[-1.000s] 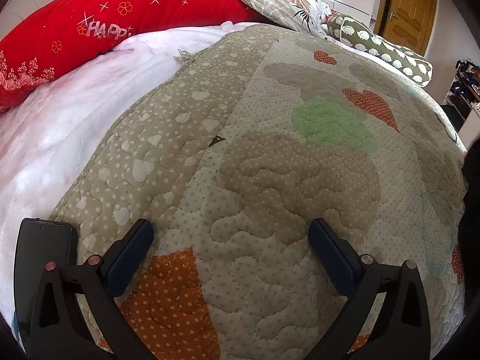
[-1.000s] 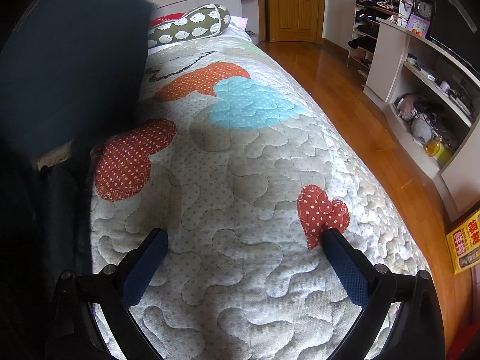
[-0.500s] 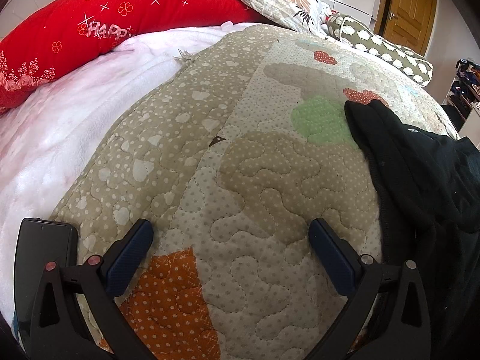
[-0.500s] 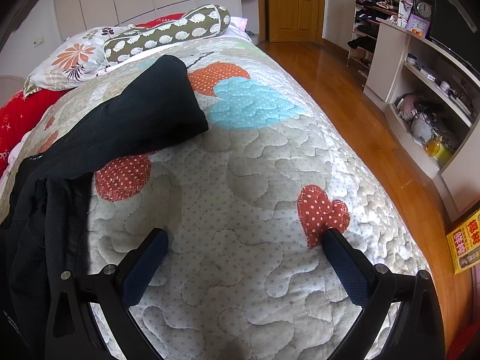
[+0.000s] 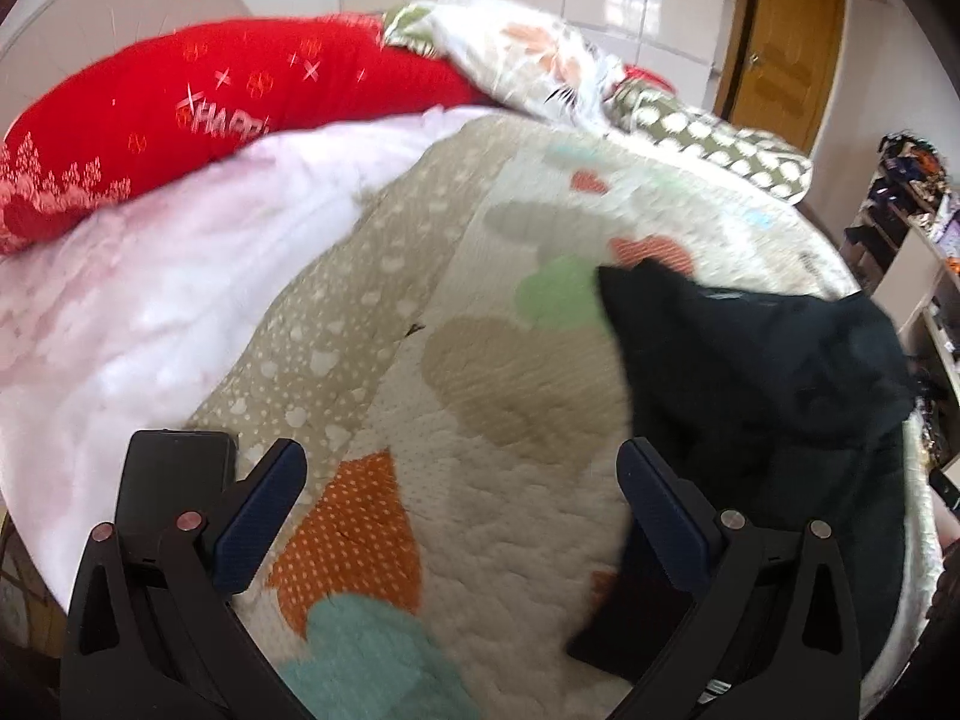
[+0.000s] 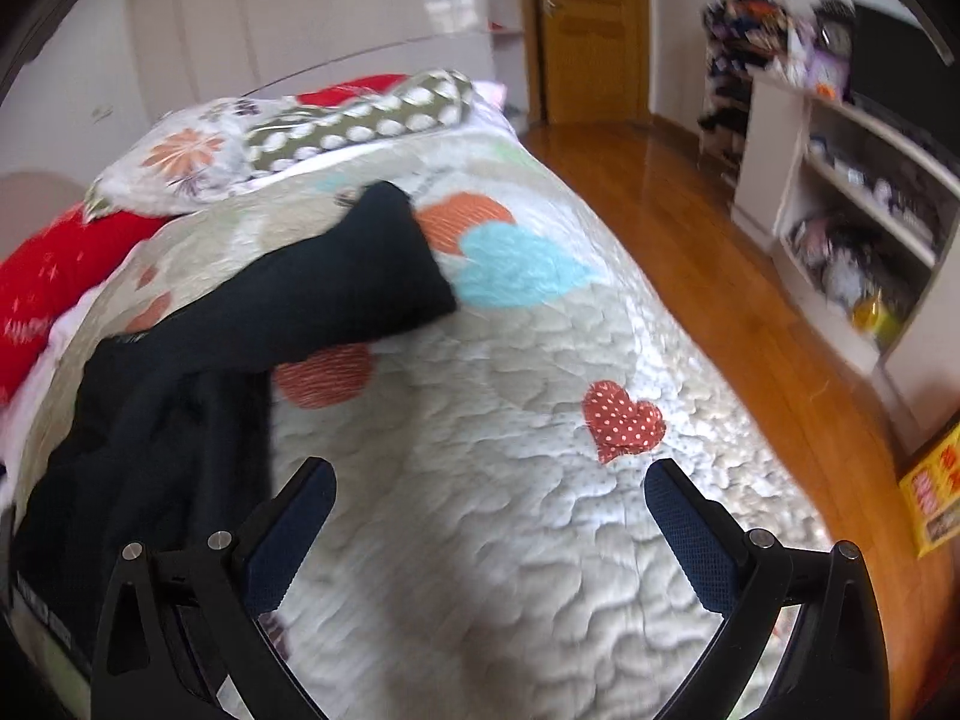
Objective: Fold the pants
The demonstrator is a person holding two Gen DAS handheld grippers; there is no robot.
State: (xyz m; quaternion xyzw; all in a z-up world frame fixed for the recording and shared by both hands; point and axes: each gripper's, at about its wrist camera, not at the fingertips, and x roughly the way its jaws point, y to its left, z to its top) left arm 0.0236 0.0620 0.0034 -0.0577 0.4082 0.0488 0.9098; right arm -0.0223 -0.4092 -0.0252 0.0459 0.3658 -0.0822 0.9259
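Both of my tools are spread wide and hold nothing: the left hand-held gripper (image 5: 459,516) and the right hand-held gripper (image 6: 489,531) hover over the cream quilted bedspread with patchwork hearts (image 6: 510,420). Between them lie the black, soft, rumpled pants (image 6: 252,324), unfolded in a loose heap. From my left side they sit to the right, with dark cloth (image 5: 750,372) reaching down beside the right finger; from my right side they sit to the left, just beside the left finger. One leg runs away from me on a slant toward the head of the bed, so I judge the long axis lies near to far, tilted rightward. Neither side is clearly nearer. Beyond lie a red printed bolster (image 5: 180,120), a floral pillow (image 6: 174,162) and a wooden door (image 6: 591,30).
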